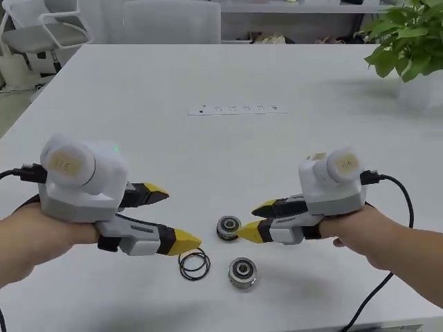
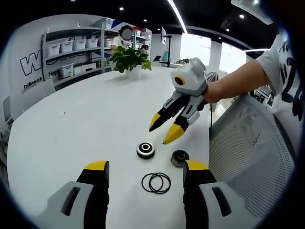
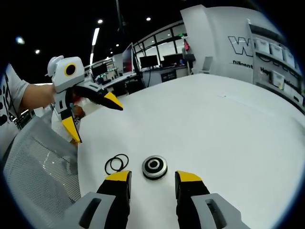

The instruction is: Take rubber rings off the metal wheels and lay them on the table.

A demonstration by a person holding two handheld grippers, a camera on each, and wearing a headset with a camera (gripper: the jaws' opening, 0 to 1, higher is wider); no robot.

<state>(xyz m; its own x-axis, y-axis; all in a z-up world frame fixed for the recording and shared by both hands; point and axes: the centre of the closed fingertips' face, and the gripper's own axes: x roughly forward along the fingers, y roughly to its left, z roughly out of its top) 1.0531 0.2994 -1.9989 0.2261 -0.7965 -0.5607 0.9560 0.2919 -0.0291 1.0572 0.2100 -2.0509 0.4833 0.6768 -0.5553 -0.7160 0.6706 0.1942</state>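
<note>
Holding left gripper (image 1: 172,218) low over the table (image 1: 228,83), jaws apart, nothing between them. Same for right gripper (image 1: 252,220): jaws parted, clamped on nothing, lower tip just beside the far wheel (image 1: 228,227).

Near the left gripper's lower tip, two rubber rings (image 1: 194,263) lying flat and overlapping on the table, already off. Beside those, the near wheel (image 1: 242,271), apart from both grippers.

In the right gripper view, far wheel dead ahead between the jaws, with a dark band round its rim. Probably a ring yet to come off, though too small to be sure.

Risks from here:
- Pinching the wheel with one gripper alone and sliding or rolling it across the smooth top.
- Catching metal instead of rubber and slipping off.
- Stretching a ring until snapping free and flying off the table.
- Nudging the laid rings with the left jaw while reaching in.
</note>
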